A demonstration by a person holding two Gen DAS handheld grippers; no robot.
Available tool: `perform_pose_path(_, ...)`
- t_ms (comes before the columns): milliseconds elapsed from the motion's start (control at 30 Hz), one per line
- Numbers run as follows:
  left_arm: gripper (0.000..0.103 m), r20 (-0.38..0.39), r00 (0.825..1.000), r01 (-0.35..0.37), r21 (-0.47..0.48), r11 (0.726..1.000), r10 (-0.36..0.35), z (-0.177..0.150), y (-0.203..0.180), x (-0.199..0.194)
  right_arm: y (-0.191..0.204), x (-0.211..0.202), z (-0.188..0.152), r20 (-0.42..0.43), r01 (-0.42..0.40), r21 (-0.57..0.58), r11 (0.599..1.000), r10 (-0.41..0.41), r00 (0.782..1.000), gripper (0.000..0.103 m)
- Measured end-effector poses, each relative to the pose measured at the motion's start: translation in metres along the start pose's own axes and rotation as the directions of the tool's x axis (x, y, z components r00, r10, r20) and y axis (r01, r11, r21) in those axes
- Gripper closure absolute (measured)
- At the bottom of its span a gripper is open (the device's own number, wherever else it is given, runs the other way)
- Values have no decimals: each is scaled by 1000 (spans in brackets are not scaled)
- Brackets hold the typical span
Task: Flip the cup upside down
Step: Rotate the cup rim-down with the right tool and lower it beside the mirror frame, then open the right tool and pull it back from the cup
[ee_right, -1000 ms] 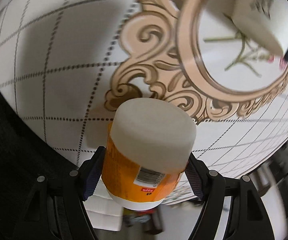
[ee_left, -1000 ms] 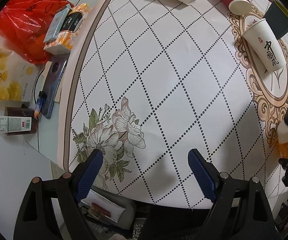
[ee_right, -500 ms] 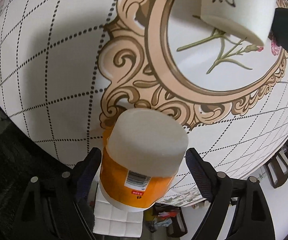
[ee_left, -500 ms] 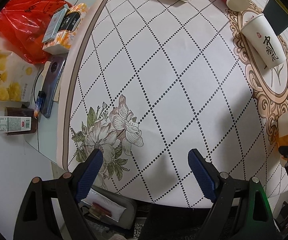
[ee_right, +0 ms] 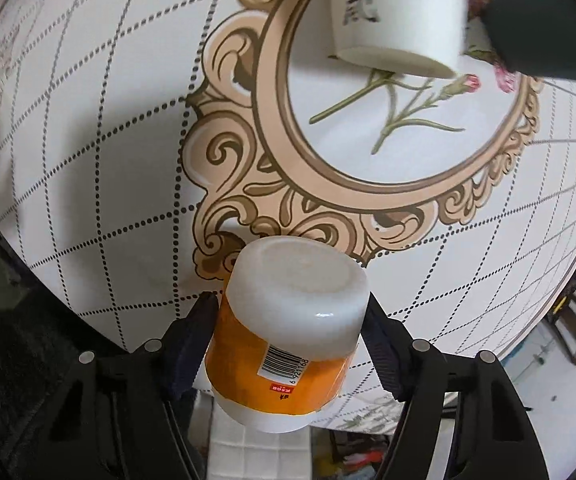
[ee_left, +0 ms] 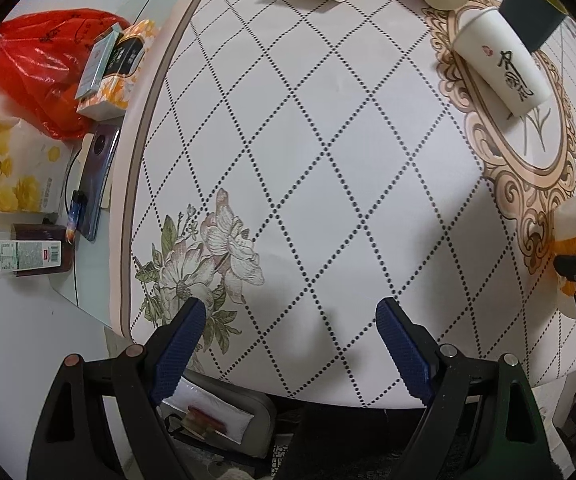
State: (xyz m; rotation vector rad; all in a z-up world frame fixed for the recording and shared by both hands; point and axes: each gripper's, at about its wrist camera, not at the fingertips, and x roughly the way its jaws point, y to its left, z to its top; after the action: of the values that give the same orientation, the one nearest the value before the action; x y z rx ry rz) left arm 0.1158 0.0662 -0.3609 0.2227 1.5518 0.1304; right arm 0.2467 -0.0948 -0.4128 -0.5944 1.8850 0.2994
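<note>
- Firmly pinching orange cup (ee_right: 283,344) between right gripper (ee_right: 288,344) fingers, base outward, over table (ee_right: 107,160) near edge.
- Spread wide, gripping nothing: left gripper (ee_left: 288,344).

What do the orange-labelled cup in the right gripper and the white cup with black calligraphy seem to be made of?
Orange-labelled cup: probably plastic, milky white and semi-glossy; a bright highlight sits on its rounded edge, and a printed orange wrap with a barcode goes around it. White calligraphy cup: likely paper, matte, with a thin wall, rolled rim and printed characters. The right gripper clamps the first.
</note>
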Motion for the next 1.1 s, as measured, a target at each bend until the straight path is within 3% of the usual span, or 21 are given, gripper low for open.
perform_pose_path(100,16,-3,1000,10,11,1000,-10,2,-7,-2,-15,-11,-19,94,-22,56,998,17,995,31)
perform_pose_path(200,16,-9,1000,23,16,1000,-23,4,-14,-2,-39,-28,-44,221,-61,135,989,30,975,31)
perform_pose_path(300,16,-16,999,45,17,999,-45,8,-20,-3,-62,-40,-68,367,-120,233,965,27,930,31)
perform_pose_path(400,16,-16,999,52,26,998,-52,12,-27,-4,-78,-49,-93,523,-143,318,937,-48,851,31)
perform_pose_path(433,16,-18,998,53,29,998,-52,13,-30,-4,-82,-51,-103,579,-144,355,924,-96,810,31)
perform_pose_path(567,16,-17,998,55,45,997,-55,15,-39,-5,-77,-46,-119,696,-154,439,885,-227,682,31)
perform_pose_path(733,16,-9,999,54,75,996,-53,12,-51,-6,-49,-19,-117,725,-122,466,877,-299,620,31)
perform_pose_path(900,16,3,998,61,86,994,-61,9,-56,-8,-22,-22,-117,726,-96,439,893,-290,623,31)
perform_pose_path(1100,16,25,998,61,93,994,-64,5,-59,-15,-23,-12,-118,704,-104,434,895,-265,659,30)
